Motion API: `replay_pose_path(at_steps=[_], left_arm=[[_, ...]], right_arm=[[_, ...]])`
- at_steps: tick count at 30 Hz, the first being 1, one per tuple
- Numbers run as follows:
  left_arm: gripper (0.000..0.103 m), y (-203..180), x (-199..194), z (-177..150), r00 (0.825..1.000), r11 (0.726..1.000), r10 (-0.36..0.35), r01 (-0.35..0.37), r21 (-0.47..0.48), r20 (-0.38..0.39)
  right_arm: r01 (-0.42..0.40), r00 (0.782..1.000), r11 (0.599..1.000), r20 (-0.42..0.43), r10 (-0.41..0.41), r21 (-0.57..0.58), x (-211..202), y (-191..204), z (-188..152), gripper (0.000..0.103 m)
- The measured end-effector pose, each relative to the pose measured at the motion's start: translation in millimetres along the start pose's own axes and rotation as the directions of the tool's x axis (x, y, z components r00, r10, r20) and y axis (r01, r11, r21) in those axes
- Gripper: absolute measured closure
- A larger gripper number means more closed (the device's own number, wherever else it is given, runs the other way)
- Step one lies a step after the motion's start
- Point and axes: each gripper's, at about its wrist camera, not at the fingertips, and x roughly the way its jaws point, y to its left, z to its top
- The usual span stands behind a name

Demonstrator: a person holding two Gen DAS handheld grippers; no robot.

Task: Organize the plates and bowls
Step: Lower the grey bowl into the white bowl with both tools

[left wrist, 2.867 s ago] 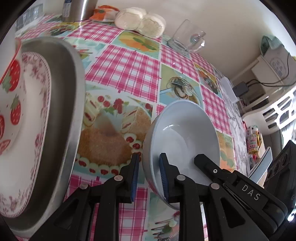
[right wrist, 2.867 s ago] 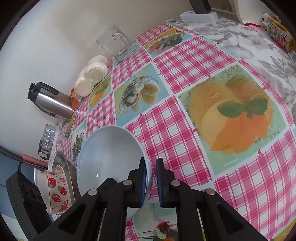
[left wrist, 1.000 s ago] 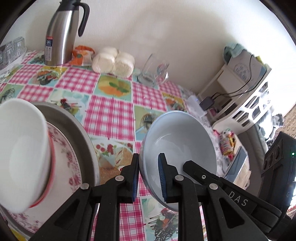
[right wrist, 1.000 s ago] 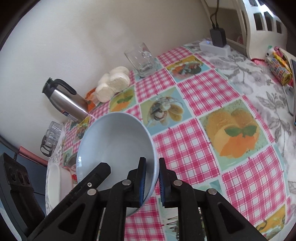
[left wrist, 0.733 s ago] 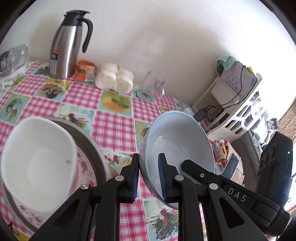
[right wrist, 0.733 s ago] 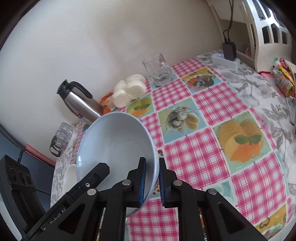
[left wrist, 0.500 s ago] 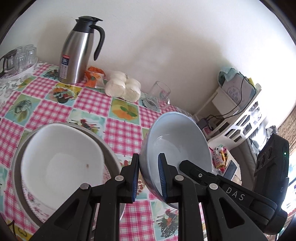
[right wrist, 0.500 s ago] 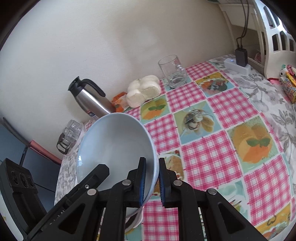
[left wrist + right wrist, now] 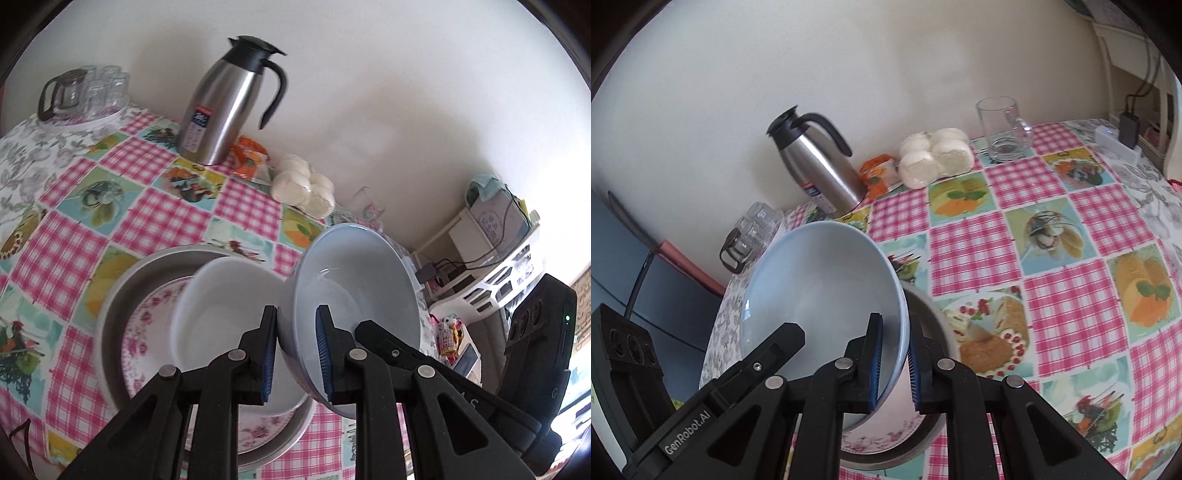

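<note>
Both grippers clamp the rim of one light blue bowl point(image 9: 354, 288), held tilted in the air above the table. My left gripper point(image 9: 295, 354) is shut on its near-left rim; my right gripper point(image 9: 894, 365) is shut on its right rim, with the bowl point(image 9: 820, 291) filling that view's centre-left. Below it a white bowl point(image 9: 229, 317) sits on a floral plate point(image 9: 142, 339) inside a metal tray point(image 9: 122, 288). The plate point(image 9: 886, 435) and tray point(image 9: 934, 314) show partly under the blue bowl in the right wrist view.
On the checked tablecloth point(image 9: 155, 221) stand a steel thermos jug point(image 9: 229, 110), a bag of white buns point(image 9: 303, 188), an orange packet point(image 9: 249, 158), a glass mug point(image 9: 1003, 129) and a tray of small glasses point(image 9: 85, 96). A white shelf unit point(image 9: 498, 258) is at the right.
Both grippers have lifted the blue bowl off the table and carried it left, over the tray. The white bowl and floral plate now lie beneath it.
</note>
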Motion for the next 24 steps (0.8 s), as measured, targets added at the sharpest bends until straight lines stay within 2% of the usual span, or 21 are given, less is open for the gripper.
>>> replay_pose_path(at_steps=[6,13,24], left_arm=[[0.082,26.0,-2.7,1.3,0.999,0.997,0.031,-0.033,-0.070,-0.036],[0.082,35.7,-2.5,-0.5,0.996,0.993,0.059,-0.065,-0.096,-0.065],[0.082,41.4,-4.0,-0.4,0.996,0.989,0.063,-0.072,-0.128,-0.067]], right_arm=[[0.001,0.998,0.999,-0.060,-0.004,-0.049,22.3,23.5,-8.6,0.086],[0.097,0.992,0.984,-0.069,-0.108,-0.152,34.8,45.7,-14.7,0.083],[0.067,0.992,0.984,-0.093,-0.083,-0.163,41.6,49.1,-18.0,0.078]])
